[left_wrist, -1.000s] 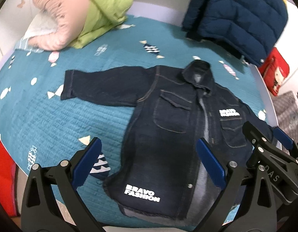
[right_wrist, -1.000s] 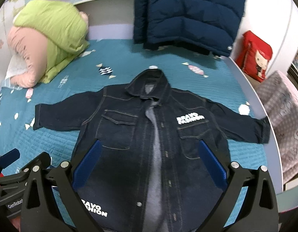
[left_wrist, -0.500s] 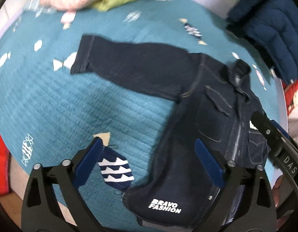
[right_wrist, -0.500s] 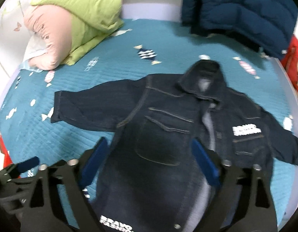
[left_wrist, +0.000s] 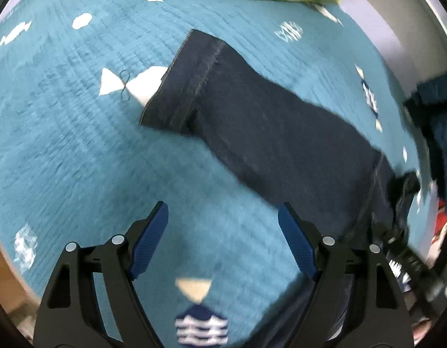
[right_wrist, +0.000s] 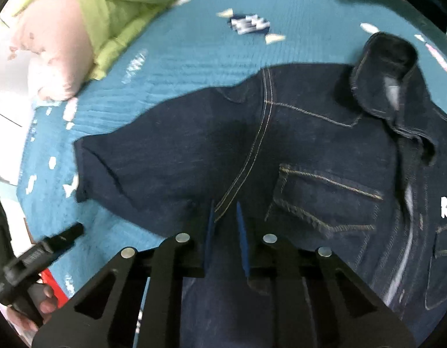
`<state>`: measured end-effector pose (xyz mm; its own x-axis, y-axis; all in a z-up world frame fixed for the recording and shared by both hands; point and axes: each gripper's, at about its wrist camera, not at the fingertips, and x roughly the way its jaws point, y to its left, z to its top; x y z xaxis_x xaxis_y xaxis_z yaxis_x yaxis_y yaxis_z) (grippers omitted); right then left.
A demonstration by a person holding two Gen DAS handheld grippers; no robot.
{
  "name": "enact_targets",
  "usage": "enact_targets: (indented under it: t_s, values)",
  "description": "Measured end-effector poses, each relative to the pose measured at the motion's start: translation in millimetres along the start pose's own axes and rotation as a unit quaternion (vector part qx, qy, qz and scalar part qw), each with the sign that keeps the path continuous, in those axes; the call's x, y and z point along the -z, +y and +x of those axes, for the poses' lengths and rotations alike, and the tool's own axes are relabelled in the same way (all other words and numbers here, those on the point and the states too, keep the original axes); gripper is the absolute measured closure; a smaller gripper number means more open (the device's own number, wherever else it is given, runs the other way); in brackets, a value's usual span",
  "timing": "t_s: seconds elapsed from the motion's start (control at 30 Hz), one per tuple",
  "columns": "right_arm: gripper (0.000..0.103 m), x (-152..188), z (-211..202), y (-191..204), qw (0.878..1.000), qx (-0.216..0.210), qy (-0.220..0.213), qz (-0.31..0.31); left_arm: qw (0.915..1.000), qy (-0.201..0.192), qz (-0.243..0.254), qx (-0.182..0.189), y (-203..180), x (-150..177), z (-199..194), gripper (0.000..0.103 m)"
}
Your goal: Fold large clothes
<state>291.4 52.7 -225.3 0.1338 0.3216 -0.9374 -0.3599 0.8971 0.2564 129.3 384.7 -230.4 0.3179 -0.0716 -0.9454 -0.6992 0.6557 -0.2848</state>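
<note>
Currently the denim jacket (right_wrist: 310, 150) lies flat on the bed (left_wrist: 78, 145). R gripper (right_wrist: 224, 217) nearly clenched, jaws just closing over the armhole seam; grasp unclear. L gripper (left_wrist: 223, 226) released, narrowing over bare quilt. Pinch both layers before lifting the sleeve (left_wrist: 252, 121) inward.

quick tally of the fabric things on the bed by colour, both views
dark blue denim jacket: 1
green quilt: 1
pink quilt: 1
navy padded coat, only its edge in view: 1
teal bedspread underneath: 1
total: 5
</note>
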Motion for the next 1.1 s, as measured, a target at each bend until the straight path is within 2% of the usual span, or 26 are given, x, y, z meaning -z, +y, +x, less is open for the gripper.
enact_targets:
  t_s: [0.07, 0.17, 0.27, 0.3, 0.37, 0.4, 0.43, 0.57, 0.67, 0.8, 0.87, 1.0, 1.1]
  values:
    - [0.088, -6, 18, 0, 1.000, 0.007, 0.015, -0.006, 0.9997, -0.001, -0.023, 0.000, 9, -15, 11, 0.024]
    - [0.088, -12, 51, -7, 0.999, 0.015, 0.040, 0.005, 0.9984, 0.002, -0.051, 0.024, 19, -33, 27, 0.024]
    - [0.088, -14, 53, -9, 0.999, 0.010, 0.037, 0.009, 0.9933, 0.000, -0.087, 0.077, 30, -50, 48, 0.025]
    - [0.088, -14, 52, -9, 0.999, 0.009, 0.036, 0.010, 0.9902, 0.012, -0.108, 0.087, 36, -54, 58, 0.029]
    - [0.089, -14, 53, -10, 0.999, 0.005, 0.033, 0.009, 0.9860, -0.003, -0.139, 0.092, 41, -58, 59, 0.031]
    - [0.089, -14, 53, -10, 0.999, 0.004, 0.032, 0.009, 0.9851, -0.017, -0.145, 0.091, 42, -59, 54, 0.047]
    - [0.089, -14, 52, -10, 0.999, 0.003, 0.031, 0.007, 0.9854, -0.032, -0.145, 0.083, 42, -60, 50, 0.074]
    - [0.089, -13, 52, -10, 0.999, 0.000, 0.031, 0.015, 0.9809, -0.071, -0.140, 0.114, 37, -61, 31, 0.084]
    - [0.089, -11, 49, -18, 0.999, -0.009, 0.031, 0.027, 0.9816, -0.107, -0.110, 0.114, 17, -58, 1, 0.085]
    - [0.090, -11, 50, -27, 0.998, -0.028, 0.029, 0.047, 0.9767, -0.162, -0.037, 0.135, -33, -46, -57, 0.085]
    - [0.090, -10, 50, -33, 0.997, -0.044, 0.028, 0.059, 0.9707, -0.182, 0.003, 0.158, -59, -36, -83, 0.085]
    - [0.092, -7, 43, -46, 0.993, -0.085, 0.019, 0.079, 0.9576, -0.207, 0.099, 0.174, -138, -10, -119, 0.086]
    - [0.090, 11, 5, -70, 0.983, -0.148, -0.031, 0.102, 0.9430, -0.232, 0.172, 0.165, -200, 17, -135, 0.086]
